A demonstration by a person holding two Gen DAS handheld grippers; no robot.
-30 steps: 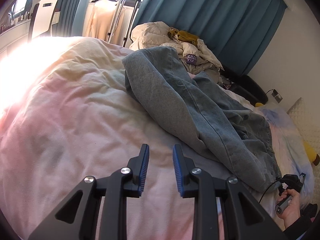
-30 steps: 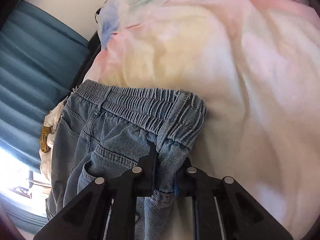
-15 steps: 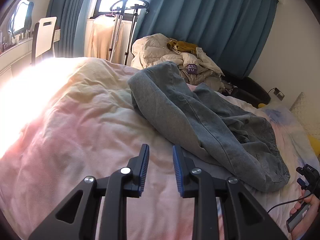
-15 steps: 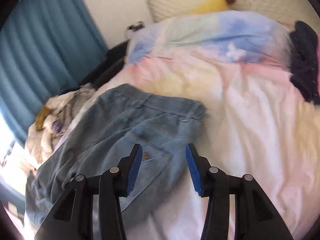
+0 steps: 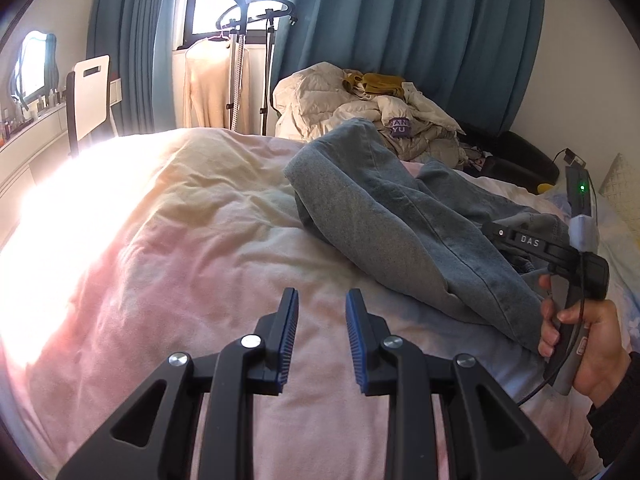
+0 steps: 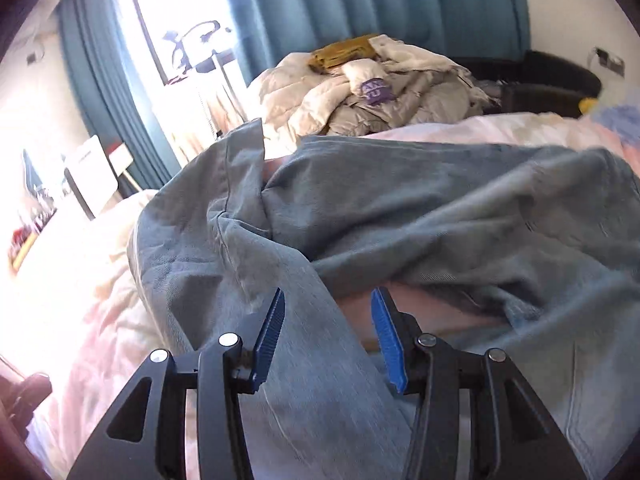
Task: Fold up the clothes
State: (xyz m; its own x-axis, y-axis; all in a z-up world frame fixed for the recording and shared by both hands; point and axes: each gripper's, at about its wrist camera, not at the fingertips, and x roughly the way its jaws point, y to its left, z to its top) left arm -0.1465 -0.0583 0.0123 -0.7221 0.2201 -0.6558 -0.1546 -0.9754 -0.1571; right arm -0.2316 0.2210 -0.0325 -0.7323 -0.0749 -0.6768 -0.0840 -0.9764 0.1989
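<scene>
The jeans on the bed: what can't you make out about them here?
- Jeans, left wrist view: the waistband end is hidden behind the right gripper and hand.
- Right wrist view: motion blur smears the seams, and the picture's edge cuts the jeans off.
- Purple label in the clothes pile: lettering too small to read.

The right gripper [image 6: 328, 336] has let go of the jeans [image 6: 400, 216] waistband and swung toward the legs.

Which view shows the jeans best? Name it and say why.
The left wrist view: the jeans lie sharp and nearly whole across the pink duvet, one leg folded over. The right wrist view shows them too close, blurred and cropped, under the open right gripper.
</scene>
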